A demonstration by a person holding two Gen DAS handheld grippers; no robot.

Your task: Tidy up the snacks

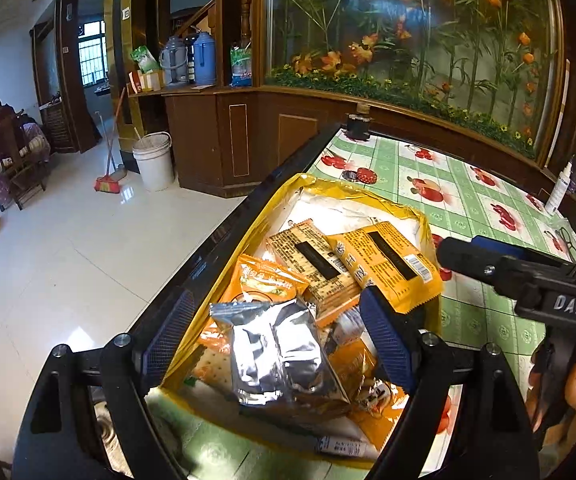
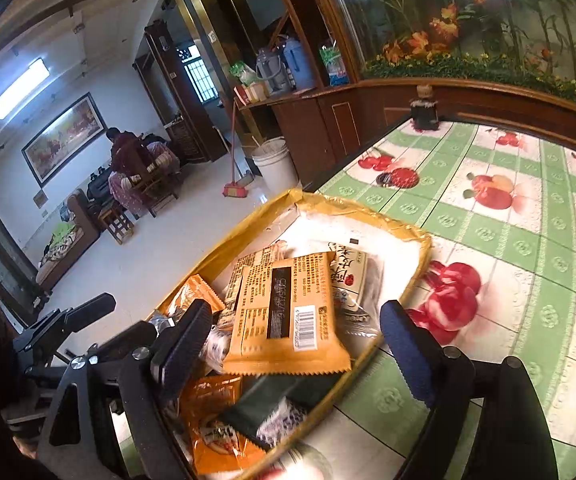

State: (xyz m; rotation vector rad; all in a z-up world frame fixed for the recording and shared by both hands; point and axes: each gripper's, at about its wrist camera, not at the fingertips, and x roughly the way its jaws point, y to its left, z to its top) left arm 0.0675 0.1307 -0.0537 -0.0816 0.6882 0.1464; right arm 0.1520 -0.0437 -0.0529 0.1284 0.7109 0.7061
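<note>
A yellow box with a white lining sits at the table's left edge and holds several snack packets. A silver foil packet lies on top near me, with orange packets behind it. My left gripper hovers open over the box, its jaws either side of the silver packet, not touching it. My right gripper is open above the same box, over an orange packet with a barcode. It also shows in the left wrist view at right.
The table has a green checked cloth with red fruit prints. A small dark jar stands at its far corner and a white spray bottle at the right. Beyond the left edge the floor drops away, with a white bucket and a broom.
</note>
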